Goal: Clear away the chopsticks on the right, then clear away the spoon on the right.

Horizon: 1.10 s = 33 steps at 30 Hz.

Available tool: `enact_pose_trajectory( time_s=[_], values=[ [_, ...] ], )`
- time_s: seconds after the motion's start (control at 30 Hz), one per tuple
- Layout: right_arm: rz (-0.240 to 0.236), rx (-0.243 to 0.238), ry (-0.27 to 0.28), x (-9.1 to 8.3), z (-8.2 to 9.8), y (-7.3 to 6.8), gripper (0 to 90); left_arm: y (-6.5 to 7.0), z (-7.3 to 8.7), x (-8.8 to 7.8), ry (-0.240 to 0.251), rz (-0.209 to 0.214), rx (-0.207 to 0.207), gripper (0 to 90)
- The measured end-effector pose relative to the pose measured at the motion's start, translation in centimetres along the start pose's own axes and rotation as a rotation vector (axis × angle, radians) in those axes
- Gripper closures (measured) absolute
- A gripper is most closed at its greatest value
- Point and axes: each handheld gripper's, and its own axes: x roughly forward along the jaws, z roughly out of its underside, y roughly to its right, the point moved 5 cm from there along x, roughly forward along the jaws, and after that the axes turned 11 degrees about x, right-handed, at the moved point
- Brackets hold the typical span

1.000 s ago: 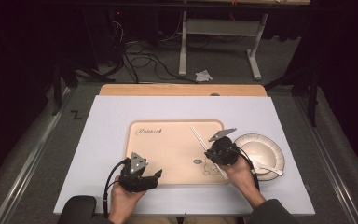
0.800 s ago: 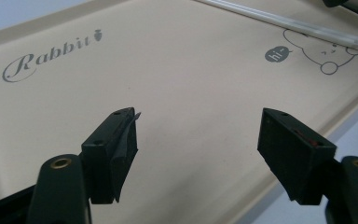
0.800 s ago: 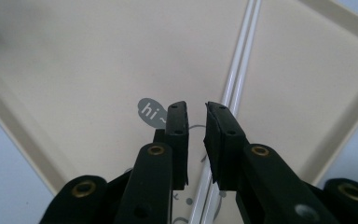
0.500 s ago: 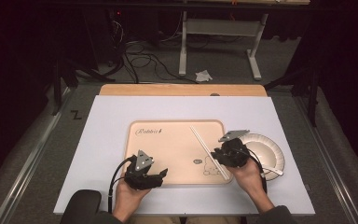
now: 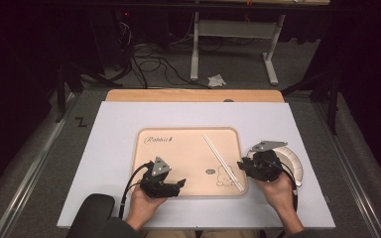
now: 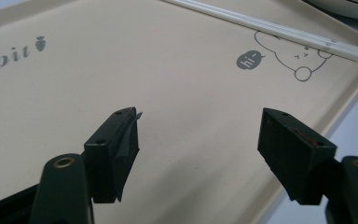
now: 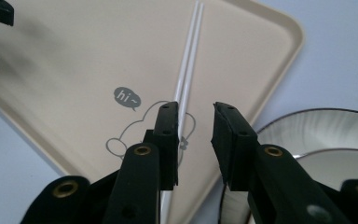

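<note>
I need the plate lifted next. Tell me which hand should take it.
Right, probably. The right gripper hovers right beside the plate, its jaws just opening with nothing between them. The left gripper sits over the tray, farther away.

High view: table [image 5: 129,129] evenly lit from above, surroundings near black, image slightly soft. Both gripper views are bright and low in contrast; near jaws blur, tray [image 6: 121,70] print sharp. Soft shadows under jaws, no glare.
</note>
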Motion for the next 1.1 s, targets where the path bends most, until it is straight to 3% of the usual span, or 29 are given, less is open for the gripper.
enact_pose_trajectory(
  time_s=[0.27,0.47,0.67,1.1],
  values=[
    [0.028,0.044,0.044,-2.3,0.5,2.0,70.8,0.3,-0.3,0.4,-0.004,0.025,0.012,29.5],
    [0.072,0.08,0.047,-3.6,0.9,3.8,69.2,0.2,-0.4,0.6,-0.003,0.027,0.013,29.7],
    [0.12,0.113,0.035,-4.5,1.6,5.5,68.8,-0.2,-0.5,0.5,0.009,0.022,0.0,30.0],
    [0.19,0.148,-0.028,-4.8,3.4,7.5,65.4,0.4,-1.1,1.2,0.009,0.041,0.032,30.1]
  ],
)
